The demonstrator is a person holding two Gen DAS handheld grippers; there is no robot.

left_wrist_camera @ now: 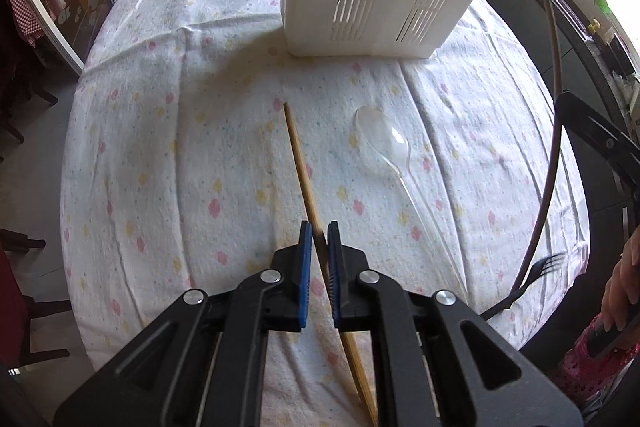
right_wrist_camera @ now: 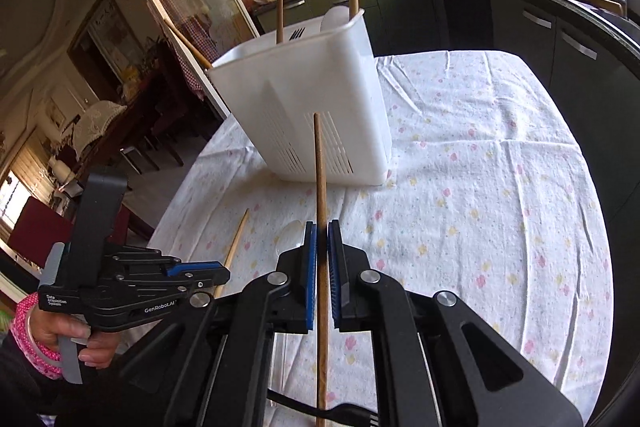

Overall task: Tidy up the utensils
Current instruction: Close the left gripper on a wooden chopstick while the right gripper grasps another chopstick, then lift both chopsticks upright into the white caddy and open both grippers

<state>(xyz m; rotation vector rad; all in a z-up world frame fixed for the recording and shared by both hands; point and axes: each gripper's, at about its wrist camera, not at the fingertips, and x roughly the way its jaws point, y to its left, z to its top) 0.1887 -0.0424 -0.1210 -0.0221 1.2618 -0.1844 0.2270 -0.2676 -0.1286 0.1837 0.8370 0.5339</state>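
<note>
Wooden chopsticks occupy both claws. Left gripper (left_wrist_camera: 319, 251): blue pads nearly closed on a light chopstick (left_wrist_camera: 298, 155), which runs from 6 o'clock toward 12 across the flowered tablecloth (left_wrist_camera: 160, 147); whether its far tip rests on the cloth or is just raised cannot be told. Right gripper (right_wrist_camera: 322, 247): clenched on a darker chopstick (right_wrist_camera: 319, 179), held clear of the table and pointing toward 12.

Clear plastic spoon (left_wrist_camera: 384, 143) lies loose at 1 o'clock of the left claw; black fork (left_wrist_camera: 536, 273) lies at 3 o'clock near the table edge.

White slotted holder (right_wrist_camera: 312, 107) stands farthest, at 12 o'clock, with several utensils already upright inside.

Judgement: transfer step in hand. The next move calls for raising each stick above the rim, tipping it vertical, then releasing.
</note>
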